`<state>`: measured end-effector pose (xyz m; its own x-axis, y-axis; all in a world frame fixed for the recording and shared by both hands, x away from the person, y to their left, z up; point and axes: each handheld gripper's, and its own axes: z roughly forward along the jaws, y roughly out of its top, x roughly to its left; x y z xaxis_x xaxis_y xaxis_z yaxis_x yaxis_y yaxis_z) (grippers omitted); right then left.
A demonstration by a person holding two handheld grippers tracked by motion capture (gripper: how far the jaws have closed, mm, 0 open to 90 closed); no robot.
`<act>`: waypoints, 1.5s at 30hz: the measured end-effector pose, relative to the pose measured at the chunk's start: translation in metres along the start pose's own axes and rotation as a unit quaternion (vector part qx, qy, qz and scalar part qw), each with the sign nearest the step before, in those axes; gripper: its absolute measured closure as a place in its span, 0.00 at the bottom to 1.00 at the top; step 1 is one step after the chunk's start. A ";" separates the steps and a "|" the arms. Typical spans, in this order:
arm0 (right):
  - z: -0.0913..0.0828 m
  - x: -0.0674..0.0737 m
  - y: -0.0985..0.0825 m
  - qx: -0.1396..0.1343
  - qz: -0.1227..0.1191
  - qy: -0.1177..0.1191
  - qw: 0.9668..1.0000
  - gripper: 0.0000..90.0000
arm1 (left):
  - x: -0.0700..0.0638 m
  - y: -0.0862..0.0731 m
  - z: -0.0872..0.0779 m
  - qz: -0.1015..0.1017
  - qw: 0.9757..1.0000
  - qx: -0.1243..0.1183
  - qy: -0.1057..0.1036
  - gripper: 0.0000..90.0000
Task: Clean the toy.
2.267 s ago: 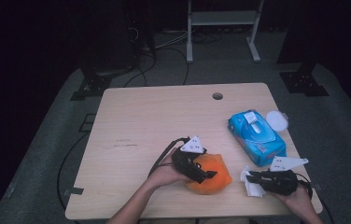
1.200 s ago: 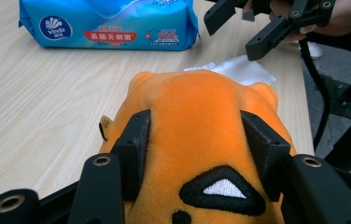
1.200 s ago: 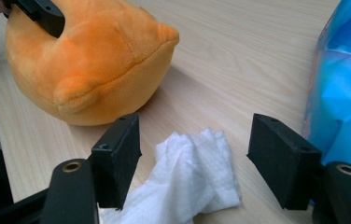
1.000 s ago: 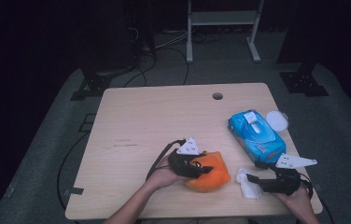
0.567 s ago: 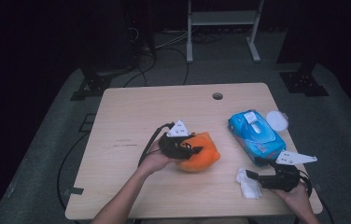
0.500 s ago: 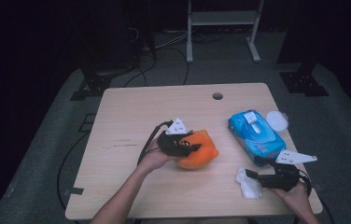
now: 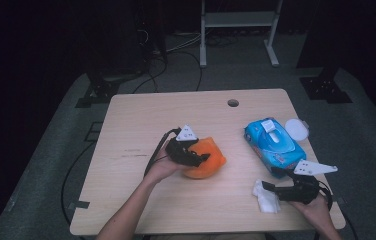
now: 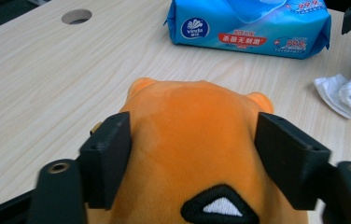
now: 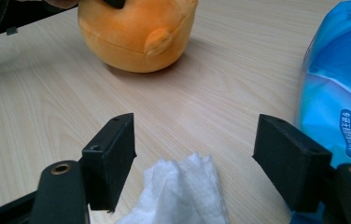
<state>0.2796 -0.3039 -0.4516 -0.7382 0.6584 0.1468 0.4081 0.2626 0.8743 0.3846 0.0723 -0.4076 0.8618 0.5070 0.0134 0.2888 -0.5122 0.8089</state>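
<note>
Two tools on the go here, one in each hand, and the orange plush toy is the handiest thing to place everything by. It sits flat on the pale wooden tabletop, a bit toward the person's side of the middle.

Left tool is right on top of it. Its jaws have just been opening, and in the left gripper view they now stand either side of the plush's rounded body. They hug it closely, but whether the pads are pressing on the fur I honestly can't tell. In the high view the same tool comes at the toy from its left side, with the hand behind it.

Right tool is well apart from the plush, off to the toy's right and nearer the table's front edge. Its jaws are spread wide with a crumpled white tissue lying loose between them, neither pad touching it. From above, that tool points toward the toy with the tissue at its tip.

Blue pack of wet wipes lies to the right of the plush, behind the tissue. Round white lid just past the pack's far corner.
</note>
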 end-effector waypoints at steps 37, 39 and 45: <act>-0.001 -0.010 -0.001 -0.003 0.015 -0.025 1.000 0.31 | 0.001 -0.026 -0.067 -0.022 0.999 -0.043 0.008 0.10; 0.000 -0.011 -0.002 -0.002 0.018 -0.024 1.000 0.31 | 0.000 -0.031 -0.072 -0.021 0.999 -0.042 0.015 0.10; -0.001 -0.011 -0.003 -0.003 0.022 -0.024 0.999 0.31 | -0.003 -0.043 -0.080 -0.035 0.998 -0.048 0.025 0.10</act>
<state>0.2858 -0.3127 -0.4550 -0.6930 0.7021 0.1634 0.4367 0.2286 0.8701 0.3363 0.1486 -0.3953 0.8185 0.5743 -0.0169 0.3036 -0.4072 0.8614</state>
